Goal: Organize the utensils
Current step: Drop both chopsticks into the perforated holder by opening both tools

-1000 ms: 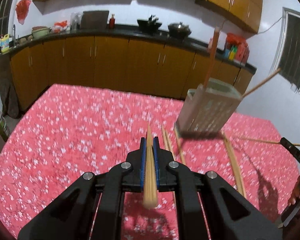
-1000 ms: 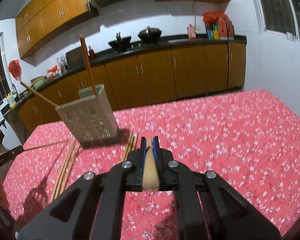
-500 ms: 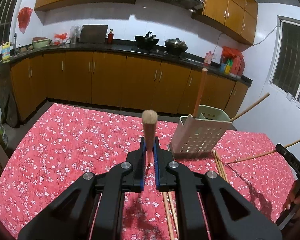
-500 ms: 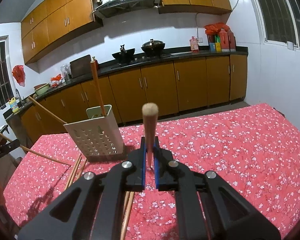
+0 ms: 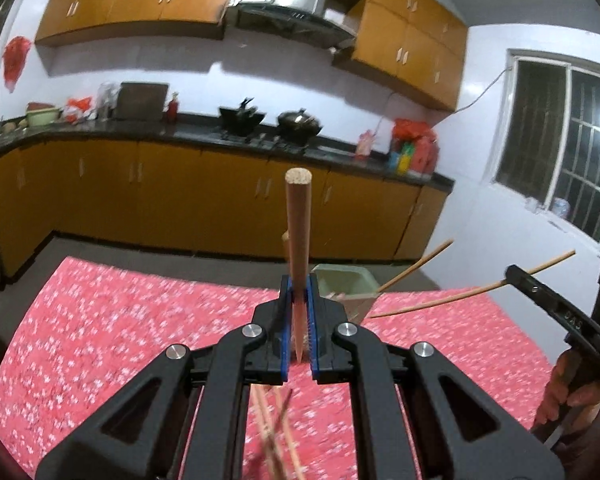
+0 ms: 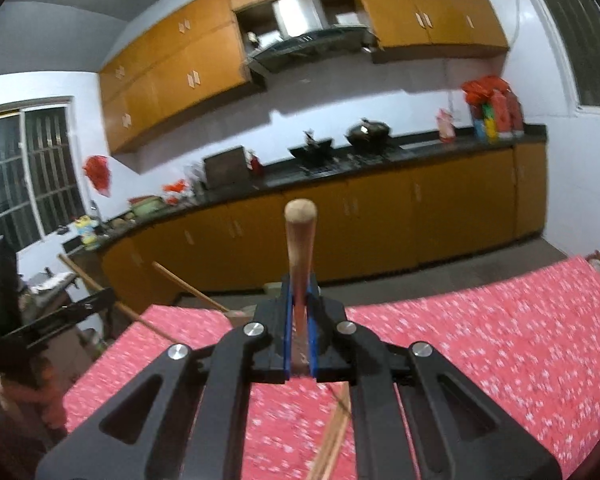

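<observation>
Each gripper pinches one chopstick. In the left wrist view the left gripper has its blue pads pressed tight on a chopstick that stands nearly upright between them, blunt end up and pointed end down inside the jaws. The right gripper holds a second chopstick the same way, rounded end up.

Just behind the left gripper sits the pale green holder on the red flowered tablecloth, with a chopstick leaning out of its right corner. More loose chopsticks lie on the cloth below the gripper, blurred. At the right edge of that view the other gripper's arm also shows, gripping a thin stick, with a hand on its handle. In the right wrist view the holder is almost wholly hidden behind the gripper, so its exact place there is hard to tell.

The step in hand looks like carrying both sticks to the holder. To do it well, bring each one over the open top in turn, not together, so the two tools do not cross. Turn the wrist so the pointed end leads down into the opening, clear of the stick already leaning there. Lower until the tip is well inside the rim before letting the pads part, or the stick may tip out onto the cloth.
</observation>
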`<state>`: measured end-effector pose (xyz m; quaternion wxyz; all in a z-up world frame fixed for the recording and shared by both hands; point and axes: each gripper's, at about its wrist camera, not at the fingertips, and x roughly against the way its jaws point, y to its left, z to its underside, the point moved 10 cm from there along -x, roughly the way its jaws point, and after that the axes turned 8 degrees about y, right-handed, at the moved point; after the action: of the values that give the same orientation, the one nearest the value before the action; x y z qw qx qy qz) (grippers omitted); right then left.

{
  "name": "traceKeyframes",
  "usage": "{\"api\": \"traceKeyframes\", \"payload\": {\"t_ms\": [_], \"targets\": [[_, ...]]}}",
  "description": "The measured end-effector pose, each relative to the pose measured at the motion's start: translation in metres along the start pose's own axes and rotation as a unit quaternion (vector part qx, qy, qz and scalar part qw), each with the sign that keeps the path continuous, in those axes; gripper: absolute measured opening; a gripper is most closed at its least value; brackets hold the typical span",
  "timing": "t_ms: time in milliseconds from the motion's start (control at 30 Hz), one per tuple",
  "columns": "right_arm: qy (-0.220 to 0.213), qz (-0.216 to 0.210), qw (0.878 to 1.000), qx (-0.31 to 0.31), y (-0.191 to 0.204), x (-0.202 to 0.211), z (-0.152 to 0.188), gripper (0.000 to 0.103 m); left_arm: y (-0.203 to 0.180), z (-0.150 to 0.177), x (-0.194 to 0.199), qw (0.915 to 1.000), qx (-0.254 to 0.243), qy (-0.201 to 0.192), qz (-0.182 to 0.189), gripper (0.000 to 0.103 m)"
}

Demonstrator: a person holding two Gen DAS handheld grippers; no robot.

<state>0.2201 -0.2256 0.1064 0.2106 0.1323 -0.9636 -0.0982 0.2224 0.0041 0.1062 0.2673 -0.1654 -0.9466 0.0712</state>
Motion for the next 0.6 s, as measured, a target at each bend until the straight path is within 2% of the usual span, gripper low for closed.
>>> {"api": "traceKeyframes", "payload": {"t_ms": [233,400,600], "targets": [[-0.011,0.007,1.000,0.020,0.018,-0.013,-0.034,0.007,-0.023,-0.039,0.000,0.9990,-0.008,-0.043,0.003,0.008],[0.035,0.024,0.998,0.037,0.024,-0.049,-0.037,0.007,-0.032,-0.062,-0.009,0.9975,-0.016,-0.069,-0.012,0.008],[0.086,0.035,0.995,0.036,0.020,-0.088,-0.024,0.007,-0.028,-0.057,-0.047,0.9984,-0.015,-0.043,-0.034,0.007]]}}
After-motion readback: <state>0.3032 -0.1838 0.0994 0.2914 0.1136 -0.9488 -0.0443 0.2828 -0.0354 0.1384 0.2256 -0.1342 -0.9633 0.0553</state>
